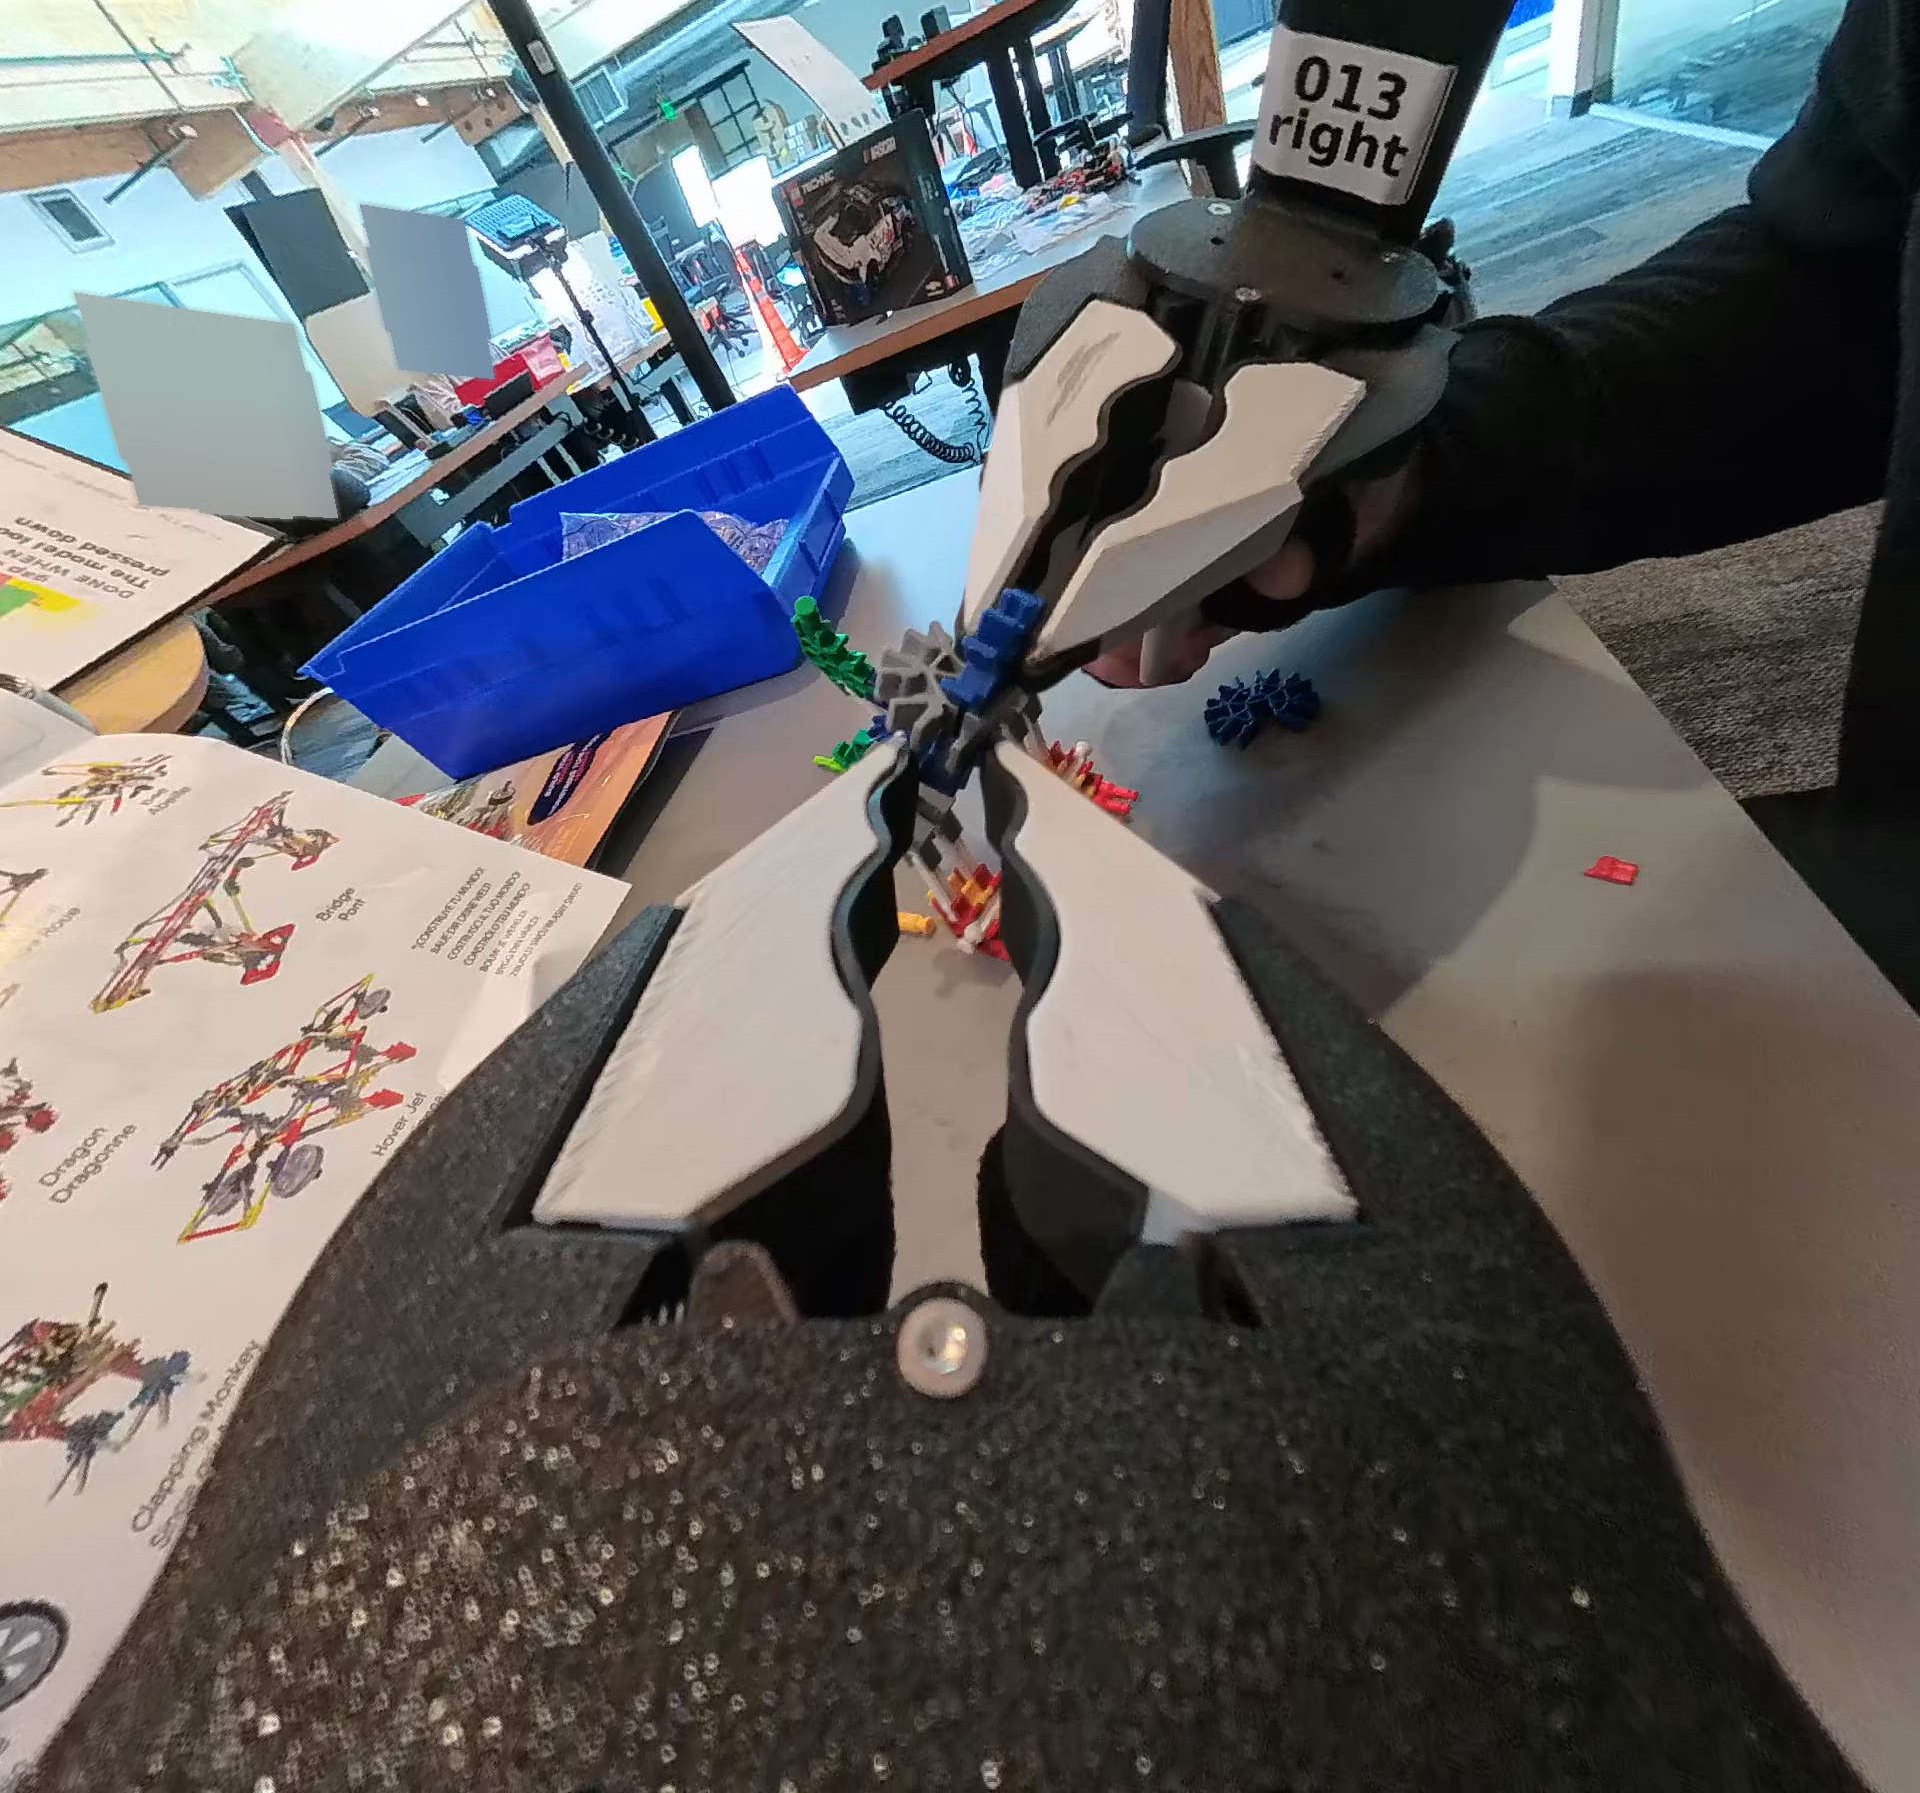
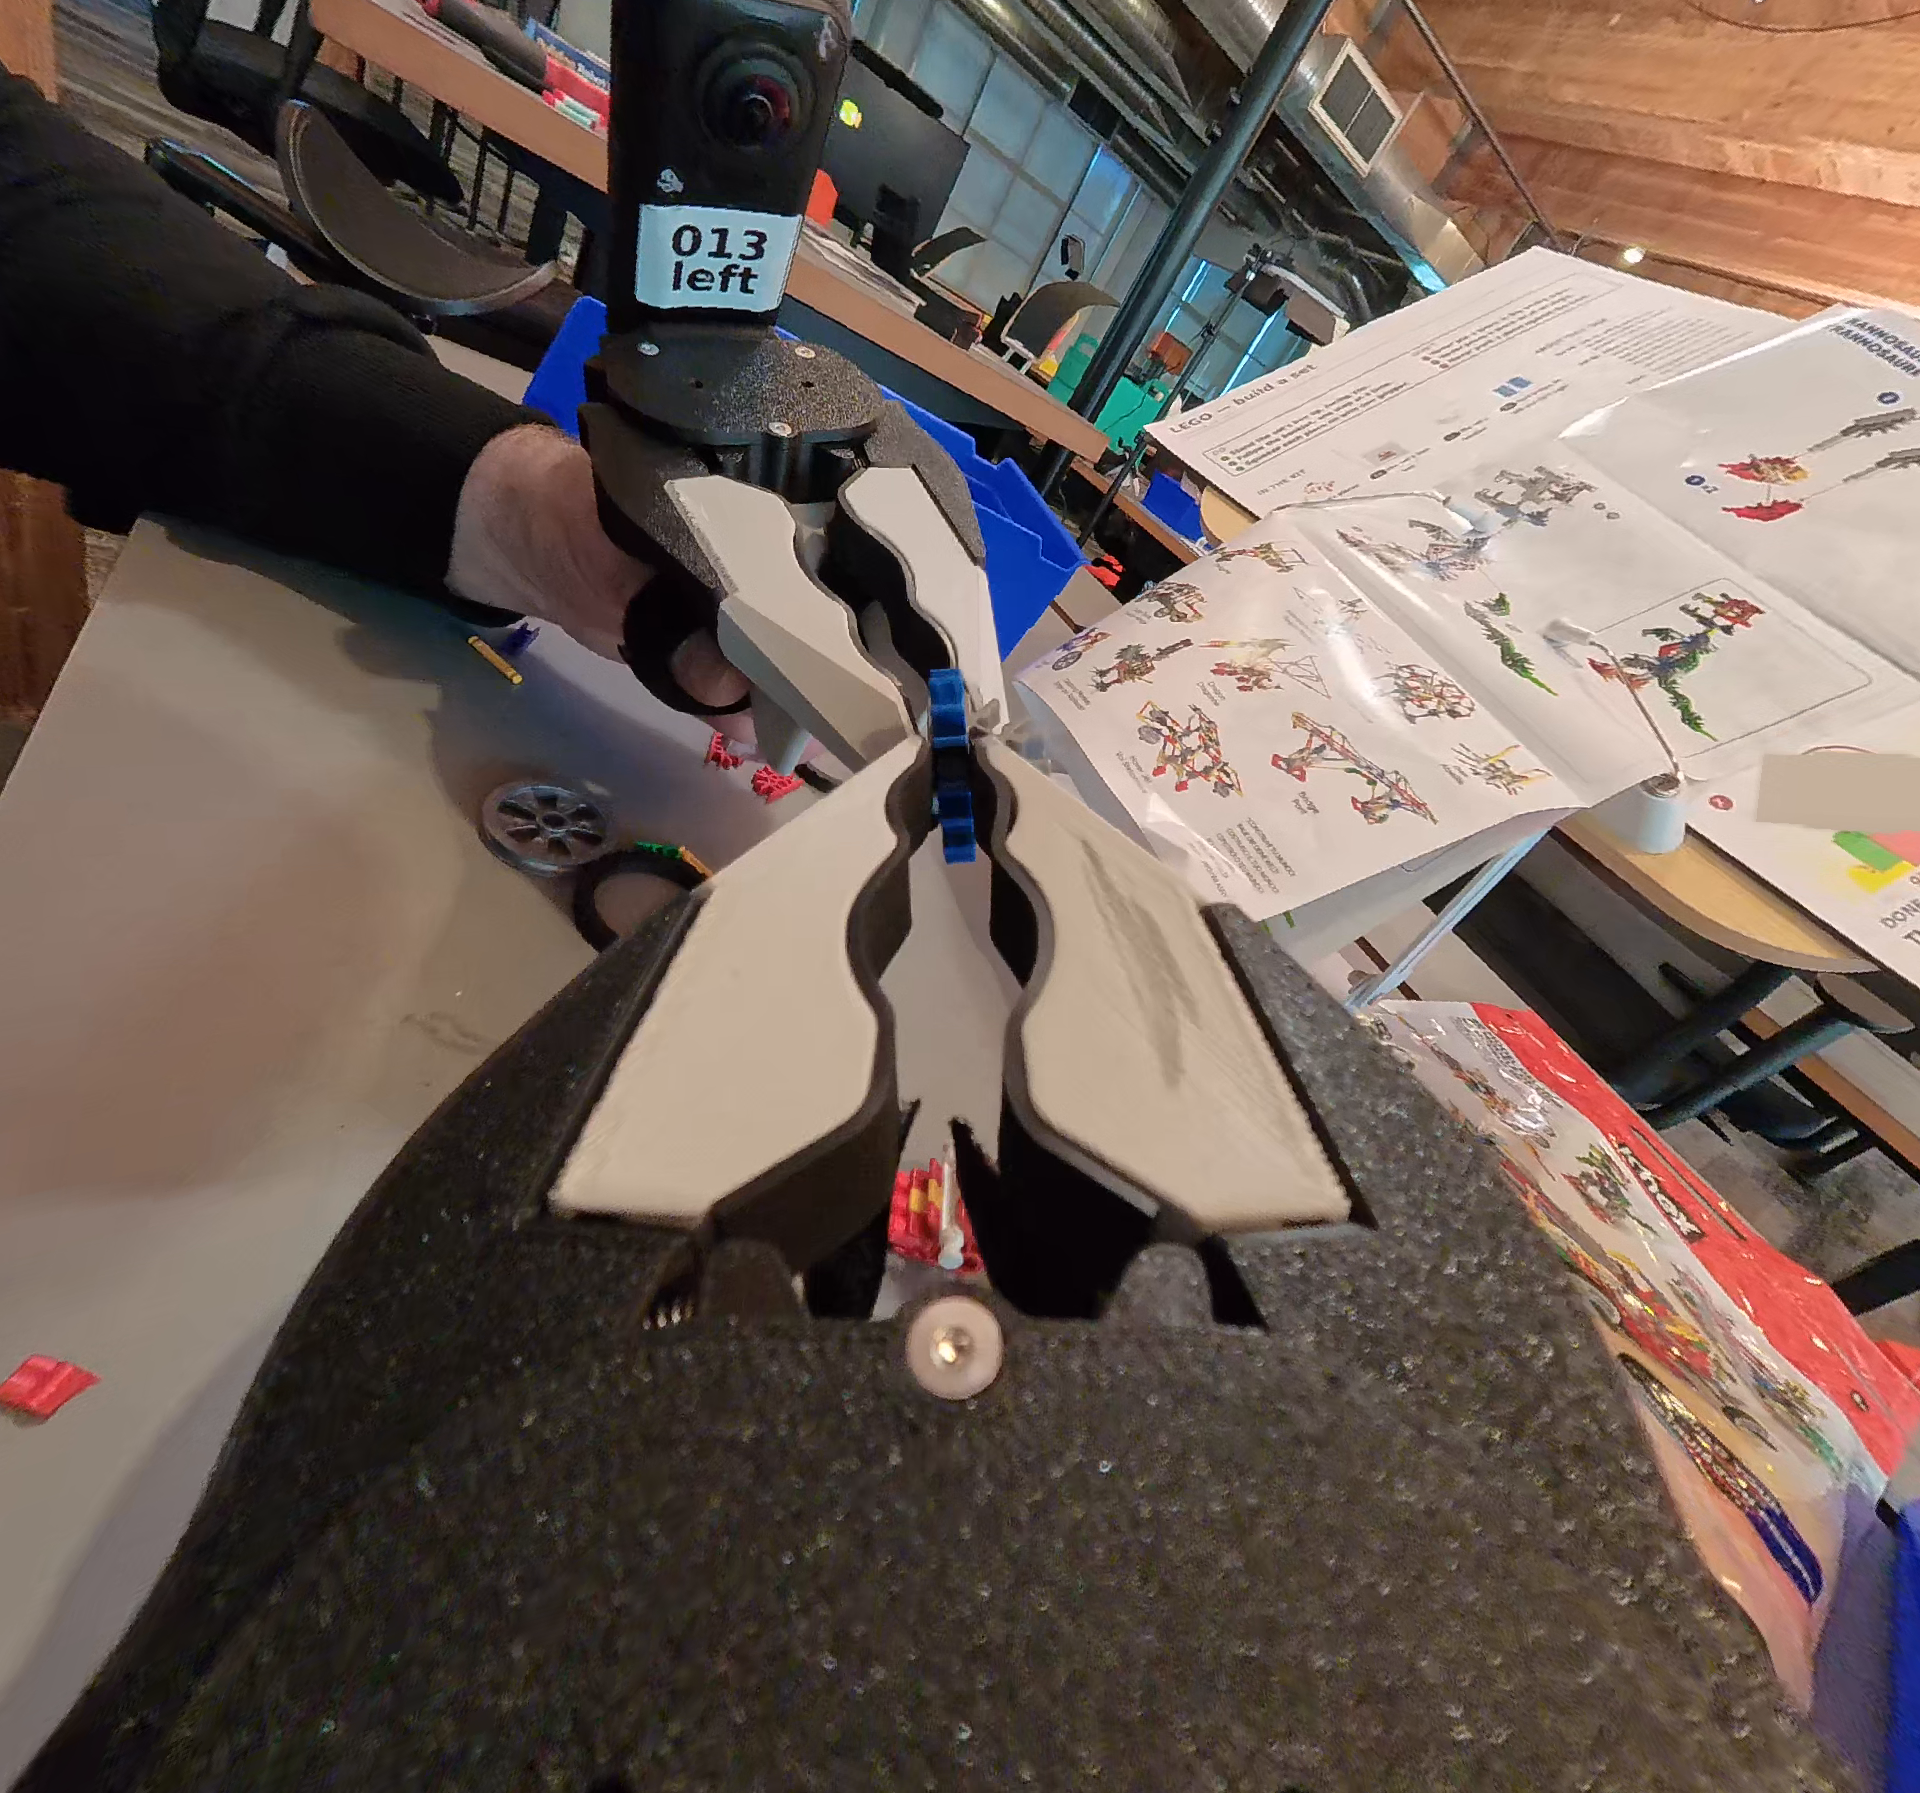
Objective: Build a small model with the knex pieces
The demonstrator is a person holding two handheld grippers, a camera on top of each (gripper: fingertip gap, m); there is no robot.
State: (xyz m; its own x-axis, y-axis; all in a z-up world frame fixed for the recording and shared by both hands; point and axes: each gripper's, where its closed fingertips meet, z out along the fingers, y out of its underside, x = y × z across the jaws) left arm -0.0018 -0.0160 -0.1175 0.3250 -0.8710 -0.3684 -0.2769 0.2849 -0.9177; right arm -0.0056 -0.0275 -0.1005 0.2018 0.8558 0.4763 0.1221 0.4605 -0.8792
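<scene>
**Two claws, one small rod-and-connector toy assembly held between them**

Left claw (image 1: 940,767): white fingers with black inner pads, tips pinching the grey-and-blue plastic rod-and-connector assembly (image 1: 935,704) at its lower part, above the pale grey counter (image 1: 1558,1068).

Right claw (image 2: 951,756): same build, tips pressed on a blue toothed plastic connector (image 2: 948,767) at the top of that assembly; it meets the left claw tip to tip. In the left wrist view it comes down from the upper right, held by a hand in a black sleeve.

Beneath the assembly: a heap of red, yellow and white plastic pieces (image 1: 971,902) on the counter. A green notched rod (image 1: 831,647) sticks out to the left of the grey connector.

Near, on the counter: dark blue snowflake-shaped connectors (image 1: 1262,704), a small red piece (image 1: 1610,870), a grey spoked wheel (image 2: 545,821) with a black tyre ring (image 2: 629,896) just beside it.

Beside: white printed instruction sheet with model drawings (image 1: 260,1016); red toy packaging bag (image 2: 1683,1276).

Farther: blue plastic bin (image 1: 603,590) holding a clear bag. Beyond, desks, chairs and a dark boxed set.
</scene>
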